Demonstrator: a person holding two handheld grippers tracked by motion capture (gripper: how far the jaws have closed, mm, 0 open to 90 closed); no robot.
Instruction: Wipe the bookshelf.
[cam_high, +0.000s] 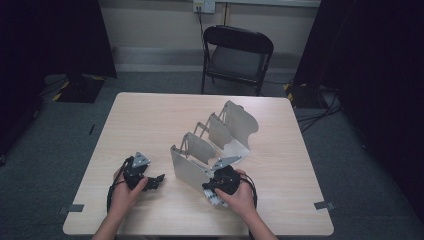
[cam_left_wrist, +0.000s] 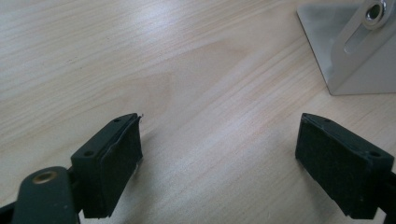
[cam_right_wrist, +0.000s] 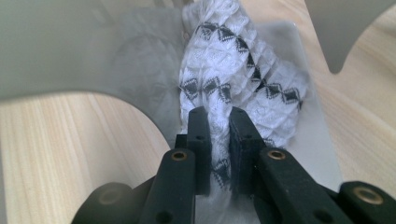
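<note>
Table (cam_high: 150, 120) carries a metal rack (cam_high: 212, 145) of upright dividers. Right gripper (cam_right_wrist: 218, 135): jaws nearly together, clamped on a fold of white cloth (cam_right_wrist: 243, 70) with black diamond pattern; the rest bunches just beyond the jaws on the rack's base plate. Left gripper (cam_left_wrist: 219, 154): jaws wide apart, nothing between them, bare table below, rack corner beyond the right jaw.

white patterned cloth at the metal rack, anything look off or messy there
The white cloth with black diamond pattern is bunched and crumpled, not folded flat, pinched in the right gripper over the grey metal rack. Nothing looks damaged or spilled.
</note>
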